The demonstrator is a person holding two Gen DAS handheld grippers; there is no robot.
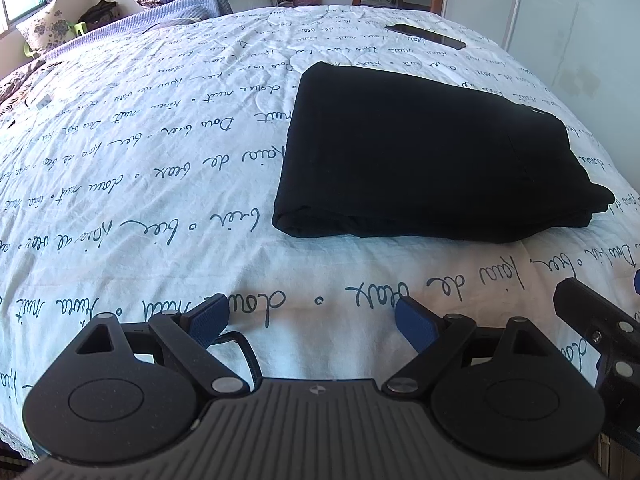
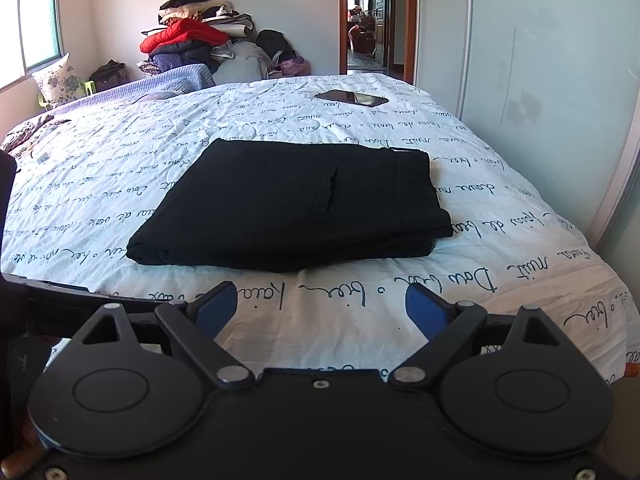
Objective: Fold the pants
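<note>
Black pants [image 2: 292, 208] folded compact on bed cover [image 1: 140, 160]; left gripper [image 1: 312, 320] and right gripper [image 2: 322, 308] wide apart, empty; best only to square loose edges

bedsheet [image 2: 460, 280] printed with upside-down cursive script; "de", "nuit" legible, rest unclear
</note>
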